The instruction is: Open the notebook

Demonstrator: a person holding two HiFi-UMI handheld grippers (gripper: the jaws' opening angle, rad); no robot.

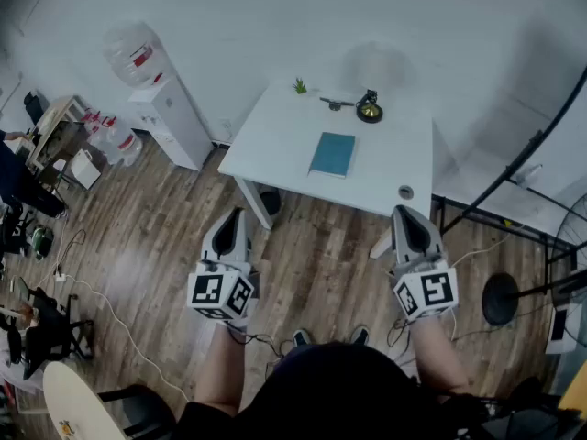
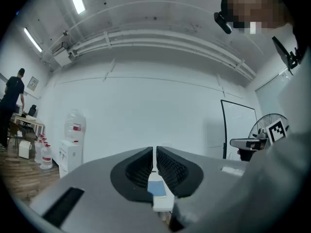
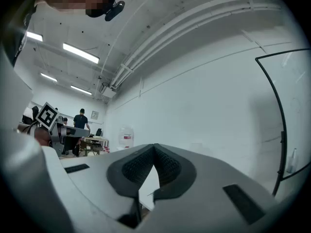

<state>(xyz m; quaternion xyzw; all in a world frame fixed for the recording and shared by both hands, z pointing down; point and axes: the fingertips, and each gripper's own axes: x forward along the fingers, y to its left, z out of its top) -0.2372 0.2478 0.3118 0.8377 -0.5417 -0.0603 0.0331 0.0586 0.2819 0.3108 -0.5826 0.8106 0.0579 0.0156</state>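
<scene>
Your left claw: jaws all but together, hairline slit, nothing held; level over floor, well short of tabletop. Notebook: teal, closed, flat mid-tabletop, ahead between your two claws. Your right claw: jaws fully together, empty, near tabletop's front corner. Step in hand, by my judgement: approach, cover untouched. Next: you step in, part one claw, catch cover's free edge.

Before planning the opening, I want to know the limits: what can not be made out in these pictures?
- Head view: notebook too small to show its spine side.
- Left gripper view: shut left gripper covers most of it.
- Right gripper view: shut right gripper hides it fully.
- Head view: dark object behind it, too small to identify.
</scene>
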